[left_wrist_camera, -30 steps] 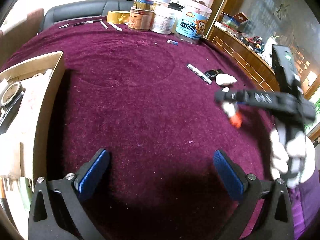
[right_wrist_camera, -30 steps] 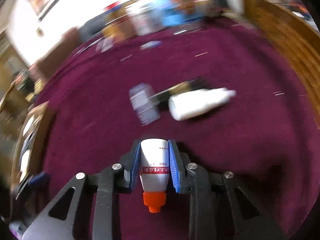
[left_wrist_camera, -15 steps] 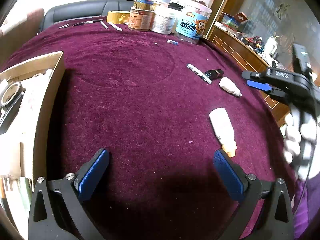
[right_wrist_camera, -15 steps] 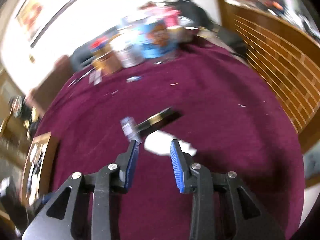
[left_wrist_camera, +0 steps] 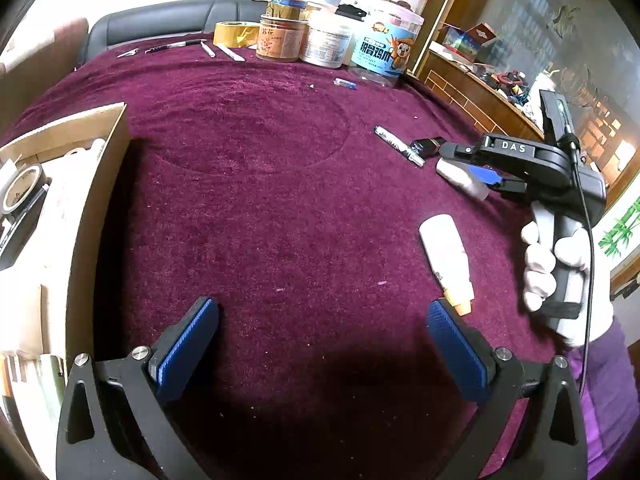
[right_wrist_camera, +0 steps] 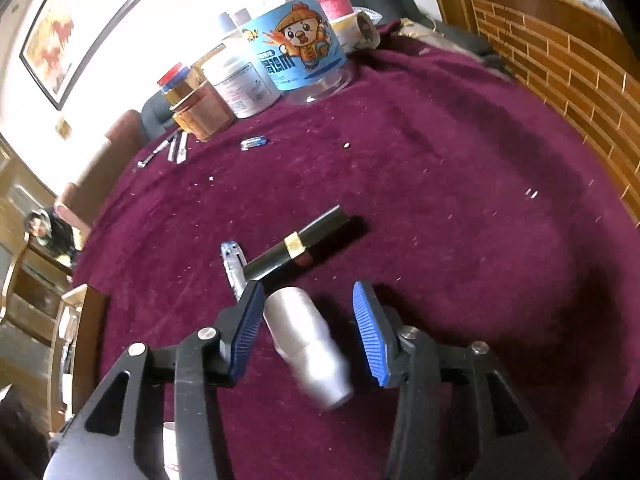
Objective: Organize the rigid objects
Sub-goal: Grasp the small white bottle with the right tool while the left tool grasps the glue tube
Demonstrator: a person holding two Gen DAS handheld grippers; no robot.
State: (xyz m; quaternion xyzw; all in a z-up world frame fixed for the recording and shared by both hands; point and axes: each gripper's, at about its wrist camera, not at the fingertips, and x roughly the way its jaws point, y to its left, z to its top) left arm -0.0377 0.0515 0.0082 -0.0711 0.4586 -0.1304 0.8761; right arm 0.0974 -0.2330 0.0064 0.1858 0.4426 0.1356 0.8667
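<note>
My right gripper (right_wrist_camera: 308, 320) is open, its jaws on either side of a small white bottle (right_wrist_camera: 308, 344) lying on the maroon cloth; the same gripper (left_wrist_camera: 476, 168) and bottle (left_wrist_camera: 460, 178) show in the left wrist view. A white bottle with an orange cap (left_wrist_camera: 446, 256) lies on the cloth just ahead of my left gripper's right finger. My left gripper (left_wrist_camera: 320, 344) is open and empty, low over the cloth. A black tube with a gold band (right_wrist_camera: 300, 242) and a marker (right_wrist_camera: 232, 266) lie just beyond the right gripper.
A cardboard box (left_wrist_camera: 96, 184) with tape and other items stands at the left. Jars and tins (left_wrist_camera: 332, 40) stand at the table's far edge, with pens (left_wrist_camera: 224, 50) beside them. A wooden brick-patterned wall (right_wrist_camera: 560, 60) runs along the right.
My right gripper let go of the orange-capped bottle, which now lies on the cloth, and moved forward over the small white bottle. The left gripper has not moved.
</note>
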